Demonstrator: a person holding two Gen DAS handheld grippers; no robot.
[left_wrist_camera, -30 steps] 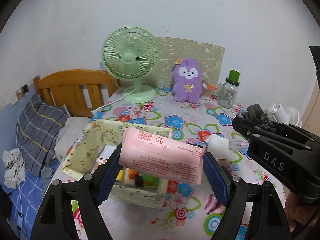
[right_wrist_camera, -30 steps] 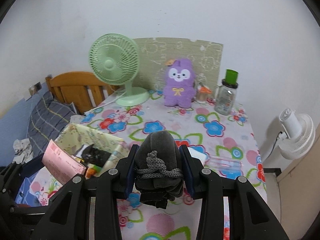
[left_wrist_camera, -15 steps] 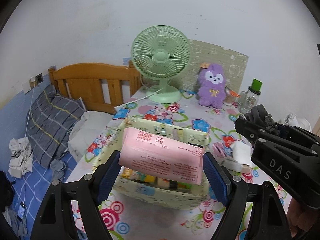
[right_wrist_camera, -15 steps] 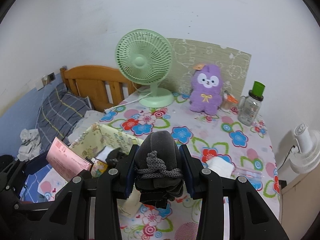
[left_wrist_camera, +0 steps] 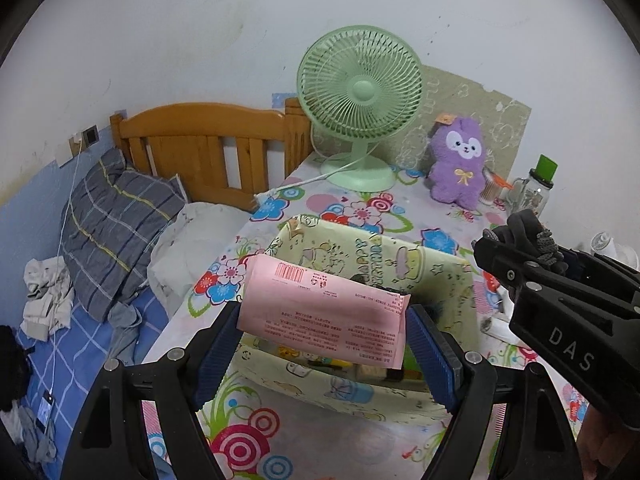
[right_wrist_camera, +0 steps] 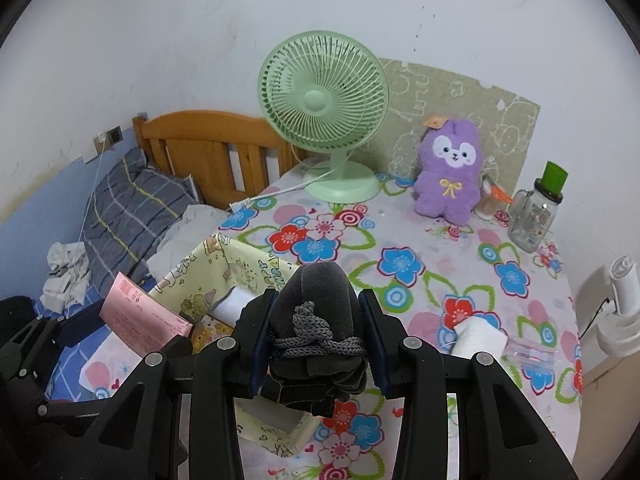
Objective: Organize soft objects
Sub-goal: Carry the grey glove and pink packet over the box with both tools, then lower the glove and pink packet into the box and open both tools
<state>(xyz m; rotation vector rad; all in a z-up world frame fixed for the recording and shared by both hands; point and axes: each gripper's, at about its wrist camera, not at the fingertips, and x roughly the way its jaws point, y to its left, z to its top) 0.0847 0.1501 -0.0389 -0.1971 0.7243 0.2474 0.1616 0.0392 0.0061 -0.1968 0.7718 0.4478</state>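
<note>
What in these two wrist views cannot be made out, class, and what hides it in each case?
- Contents of the yellow box: left wrist view, mostly covered by the pink pack in the left gripper.
- Print on the pink pack: both views, too small.
- Underside of the grey bundle in the right gripper: right wrist view, hidden by the fingers.
- Jar contents: too small.

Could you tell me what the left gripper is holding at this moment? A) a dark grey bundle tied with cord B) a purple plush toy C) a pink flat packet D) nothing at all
C: the left gripper has its blue pads closed on the two ends of the pink packet, held above the yellow fabric box; the dark grey bundle is in the right gripper.
</note>
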